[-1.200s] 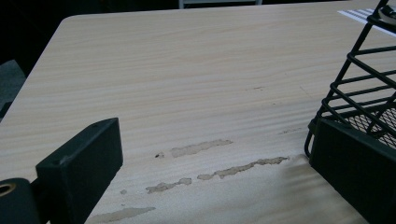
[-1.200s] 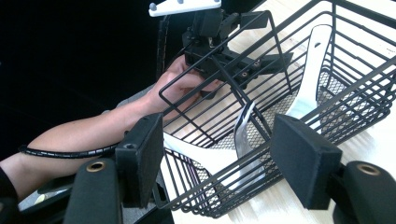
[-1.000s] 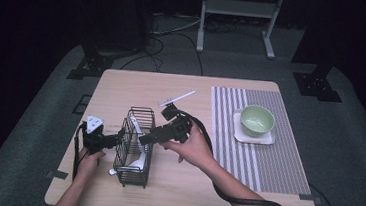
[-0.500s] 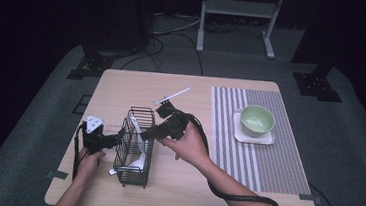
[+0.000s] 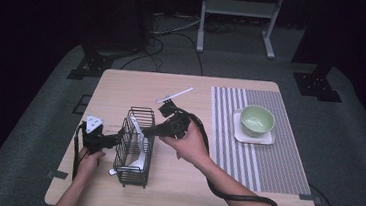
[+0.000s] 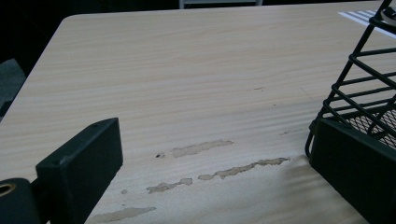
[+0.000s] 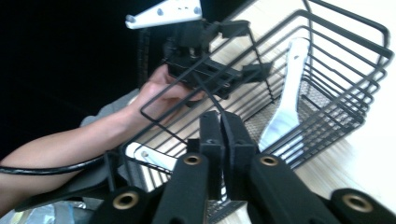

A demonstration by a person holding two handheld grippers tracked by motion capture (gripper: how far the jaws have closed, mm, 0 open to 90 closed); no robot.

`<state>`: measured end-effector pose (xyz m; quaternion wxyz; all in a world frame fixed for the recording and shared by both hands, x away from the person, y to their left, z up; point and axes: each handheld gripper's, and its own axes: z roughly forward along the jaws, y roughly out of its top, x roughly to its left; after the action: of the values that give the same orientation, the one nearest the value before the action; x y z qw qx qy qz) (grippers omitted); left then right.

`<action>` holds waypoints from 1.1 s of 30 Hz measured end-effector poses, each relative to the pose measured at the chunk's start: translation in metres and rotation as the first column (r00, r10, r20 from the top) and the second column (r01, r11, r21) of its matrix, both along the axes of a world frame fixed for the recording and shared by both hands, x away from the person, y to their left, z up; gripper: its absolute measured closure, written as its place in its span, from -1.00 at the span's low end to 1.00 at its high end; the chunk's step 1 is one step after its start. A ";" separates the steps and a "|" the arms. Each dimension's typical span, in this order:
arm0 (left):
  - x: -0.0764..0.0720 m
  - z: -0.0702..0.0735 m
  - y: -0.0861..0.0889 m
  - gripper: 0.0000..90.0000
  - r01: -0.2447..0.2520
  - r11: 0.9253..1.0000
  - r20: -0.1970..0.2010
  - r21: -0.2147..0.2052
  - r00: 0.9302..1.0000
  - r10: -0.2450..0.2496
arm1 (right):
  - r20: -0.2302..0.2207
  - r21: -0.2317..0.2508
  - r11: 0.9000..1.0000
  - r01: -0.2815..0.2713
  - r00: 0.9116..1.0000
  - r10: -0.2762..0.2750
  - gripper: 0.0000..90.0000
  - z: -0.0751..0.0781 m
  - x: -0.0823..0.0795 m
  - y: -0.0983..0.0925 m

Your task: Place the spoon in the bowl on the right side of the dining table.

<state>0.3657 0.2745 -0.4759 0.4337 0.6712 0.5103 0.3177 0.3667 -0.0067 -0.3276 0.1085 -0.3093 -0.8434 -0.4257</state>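
A black wire basket point(image 5: 134, 149) stands on the table with a white spatula point(image 5: 139, 147) leaning inside it. My right gripper point(image 5: 147, 130) reaches in at the top right rim. Its jaws have just been closing and now stand shut on a rim wire of the basket point(image 7: 327, 70), seen at the tips of the right gripper point(image 7: 219, 116). The spatula point(image 7: 287, 105) lies beyond them. My left gripper point(image 5: 117, 140) sits at the basket's left side, open. In its own view the left gripper point(image 6: 215, 140) spans bare table, one jaw beside the basket's lower corner point(image 6: 355, 93).
A second white utensil point(image 5: 174, 95) lies on the table behind the basket. A green bowl point(image 5: 257, 119) sits on a white square plate point(image 5: 266, 138) on the striped placemat point(image 5: 266, 160) at the right. The left gripper point(image 7: 210, 70) and its hand show past the basket.
The right gripper's jaws have closed at the basket's rim. Both hands and the basket have stayed where they were.
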 end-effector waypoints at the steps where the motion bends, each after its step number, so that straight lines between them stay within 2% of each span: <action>1: 0.000 0.000 0.000 -0.96 0.000 1.000 -0.001 0.001 1.000 0.000 | 0.000 -0.002 1.000 -0.006 1.000 0.006 0.99 0.000 0.000 0.000; 11: 0.000 0.000 0.000 -0.96 0.000 1.000 0.001 -0.002 1.000 0.000 | 0.014 -0.018 1.000 0.000 1.000 0.001 0.73 0.003 0.001 0.004; 17: 0.000 0.000 0.000 -0.96 0.001 1.000 -0.001 0.000 1.000 -0.001 | 0.035 -0.046 0.999 -0.003 0.999 0.005 0.67 0.003 0.001 0.011; 21: 0.000 0.000 0.000 -0.96 0.000 1.000 -0.001 -0.001 1.000 0.000 | 0.040 -0.055 0.998 -0.005 0.999 0.007 0.68 0.003 0.002 0.013; 28: 0.000 0.000 0.000 -0.96 0.000 1.000 0.000 0.001 1.000 0.000 | 0.040 -0.078 0.997 -0.013 0.999 0.016 0.84 0.002 0.001 0.013; 32: 0.000 0.000 0.000 -0.96 0.000 1.000 -0.001 0.001 1.000 0.000 | 0.038 -0.085 0.996 -0.016 0.999 0.020 0.84 0.003 0.002 0.012; 33: 0.000 0.000 0.000 -0.96 0.000 1.000 -0.001 0.001 1.000 0.000 | 0.041 -0.088 0.996 -0.014 0.999 0.018 0.76 0.004 0.002 0.013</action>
<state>0.3658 0.2744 -0.4759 0.4332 0.6715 0.5104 0.3177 0.3689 0.0060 -0.3238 0.0808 -0.2982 -0.8657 -0.3939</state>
